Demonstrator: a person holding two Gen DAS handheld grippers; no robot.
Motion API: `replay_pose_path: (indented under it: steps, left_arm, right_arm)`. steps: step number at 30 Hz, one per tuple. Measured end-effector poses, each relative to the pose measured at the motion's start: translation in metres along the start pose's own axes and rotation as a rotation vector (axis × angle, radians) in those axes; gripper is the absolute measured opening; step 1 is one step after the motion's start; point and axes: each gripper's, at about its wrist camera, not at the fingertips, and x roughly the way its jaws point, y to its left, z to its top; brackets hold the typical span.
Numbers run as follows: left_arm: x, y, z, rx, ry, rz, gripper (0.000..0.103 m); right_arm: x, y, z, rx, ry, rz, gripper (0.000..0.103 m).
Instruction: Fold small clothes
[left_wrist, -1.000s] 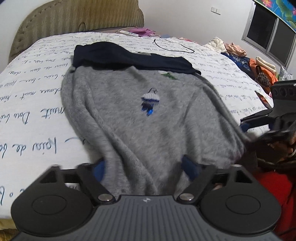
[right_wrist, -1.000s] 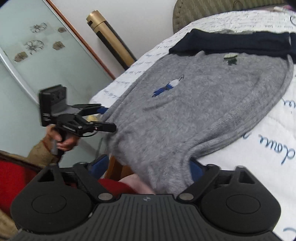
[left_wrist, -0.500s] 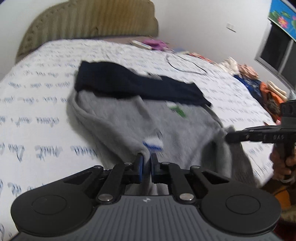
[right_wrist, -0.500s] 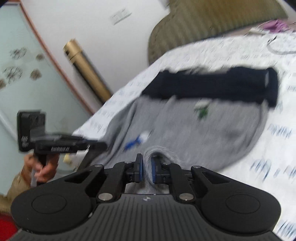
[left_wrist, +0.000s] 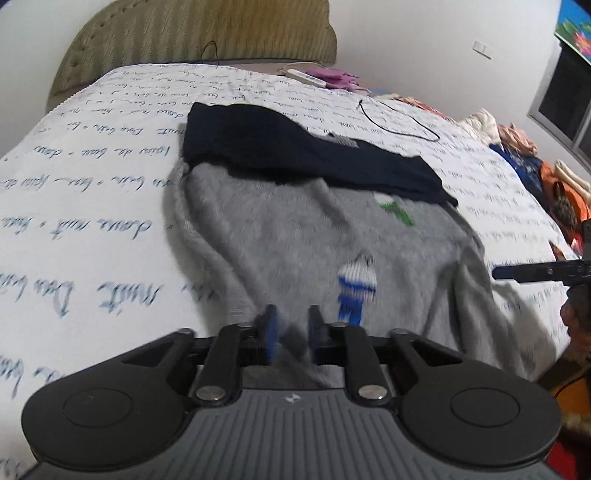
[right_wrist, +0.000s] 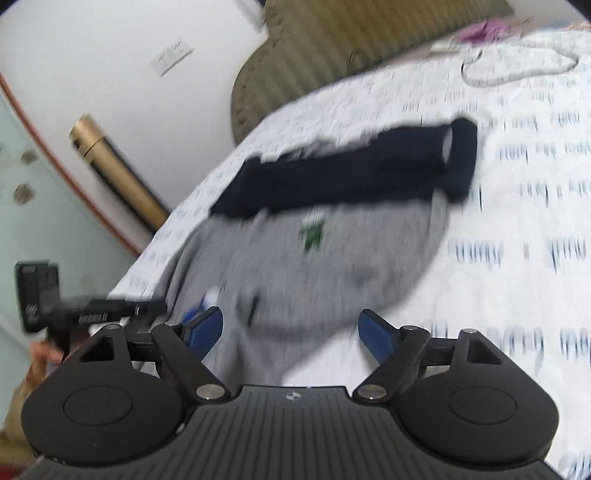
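Note:
A grey sweater (left_wrist: 295, 236) with a navy upper part (left_wrist: 295, 151) and small blue and green motifs lies spread on the bed (left_wrist: 92, 206). Its lower hem is bunched near the bed's front edge. My left gripper (left_wrist: 290, 325) hovers over that hem. Its jaws are opening, a narrow gap shows, and loose grey cloth lies between the pads. In the right wrist view, the right gripper (right_wrist: 295, 328) is opening wide above the sweater (right_wrist: 332, 258), and nothing is pinched. Each gripper shows in the other's view: the right gripper (left_wrist: 517, 271) and the left gripper (right_wrist: 122, 308).
The white bedcover carries blue script. An olive headboard (left_wrist: 192, 33) stands at the far end. A black cable (left_wrist: 402, 118) and a white remote (left_wrist: 306, 77) lie beyond the sweater. Piled clothes (left_wrist: 535, 166) sit at the right edge, and a gold tube (right_wrist: 118, 173) leans by the wall.
Both grippers first shut on the sweater's lower hem. They carried it forward over the bed, and their jaws have now parted, the right far wider.

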Motion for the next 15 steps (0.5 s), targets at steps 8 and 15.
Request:
replay_pose_path:
  steps: [8,15]
  left_arm:
    - [-0.025,0.021,-0.044,-0.038,0.030,-0.150,0.076]
    - [-0.038,0.002,-0.074,0.052,0.051,-0.210,0.076]
  right_arm:
    - [-0.007,0.020,-0.049,-0.060,0.137,0.091,0.072]
    - [0.023,0.067,-0.054,-0.175,0.210,0.142,0.058]
